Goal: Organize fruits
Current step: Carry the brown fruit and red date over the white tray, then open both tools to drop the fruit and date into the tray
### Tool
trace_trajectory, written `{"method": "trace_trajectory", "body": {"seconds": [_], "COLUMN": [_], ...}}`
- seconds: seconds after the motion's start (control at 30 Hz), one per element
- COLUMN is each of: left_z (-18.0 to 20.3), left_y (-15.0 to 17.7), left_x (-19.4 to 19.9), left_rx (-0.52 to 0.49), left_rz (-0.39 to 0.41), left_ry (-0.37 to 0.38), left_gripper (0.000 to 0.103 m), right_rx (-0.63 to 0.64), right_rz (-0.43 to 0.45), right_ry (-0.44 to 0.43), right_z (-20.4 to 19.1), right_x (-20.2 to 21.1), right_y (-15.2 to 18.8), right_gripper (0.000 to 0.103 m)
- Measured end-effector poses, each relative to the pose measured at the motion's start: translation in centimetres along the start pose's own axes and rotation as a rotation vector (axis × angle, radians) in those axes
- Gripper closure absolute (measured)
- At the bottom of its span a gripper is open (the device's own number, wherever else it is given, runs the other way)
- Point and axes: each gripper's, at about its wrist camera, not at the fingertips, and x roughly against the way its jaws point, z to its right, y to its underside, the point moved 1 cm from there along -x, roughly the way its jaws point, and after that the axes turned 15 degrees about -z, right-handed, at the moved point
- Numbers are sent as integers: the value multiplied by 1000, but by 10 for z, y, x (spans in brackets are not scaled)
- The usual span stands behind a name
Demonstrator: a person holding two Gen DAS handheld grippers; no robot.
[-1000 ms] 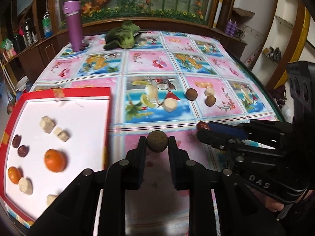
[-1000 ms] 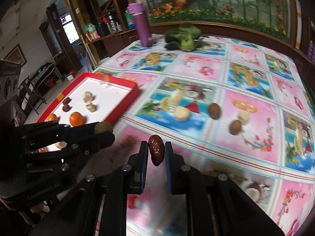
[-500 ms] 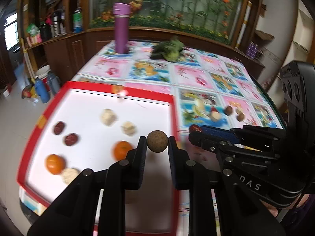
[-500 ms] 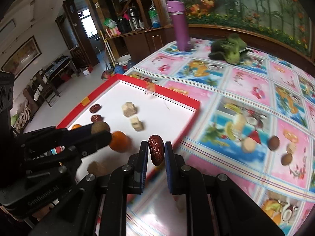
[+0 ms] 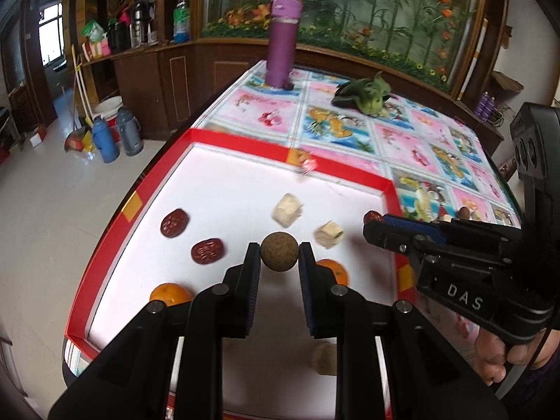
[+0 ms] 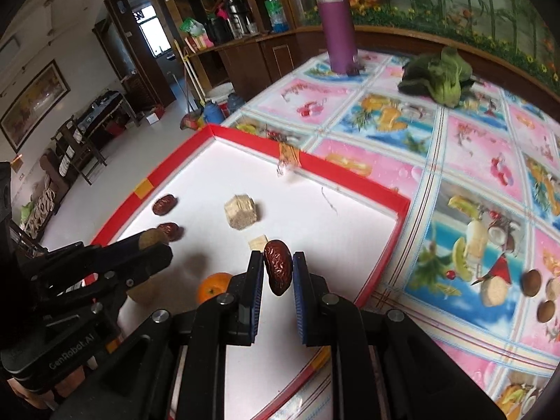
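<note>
Both grippers are hanging over the red-rimmed tray [image 5: 336,168] — bare white floor ahead; left gripper [image 5: 279,253] is clenching a brown ball [image 5: 279,251], right gripper [image 6: 277,269] a red date [image 6: 277,271].

We read two markings, both on the black gripper bodies. In the left wrist view, the right gripper [image 5: 376,222] carries the white letters "DAS" on its side. In the right wrist view, the left gripper [image 6: 154,245] bears "GenRobot.AI" in grey along its lower body. Nothing else is legible.
</note>
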Motion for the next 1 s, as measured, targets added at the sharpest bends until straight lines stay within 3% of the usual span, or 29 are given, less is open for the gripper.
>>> {"method": "trace_trajectory", "body": {"seconds": [0.37,0.73,0.8,0.83,0.87,1.0], "left_z": [-10,-9,-7,-7,-6,-1], "left_y": [-2,0,0,0,1,1], "left_x": [-25,-37,-38,-38,-37,-30], "left_rx": [16,8,0,3,3,-12], "left_rz": [-63,-103,-111,-111,-101,-71], "left_ry": [-42,-121,-136,-152,-162,-201], "left_gripper": [79,78,60,40,28,24], "right_rx": [-5,4,6,6,3,4], "right_rz": [-60,-59,-52,-45,-30,26], "right_ry": [17,17,4,-1,2,-21], "right_z": [1,-1,-1,0,1,7], "right_x": [-18,-14,-11,-8,-4,15], "right_y": [4,8,7,7,8,13], "right_gripper": [88,88,82,78,72,63]}}
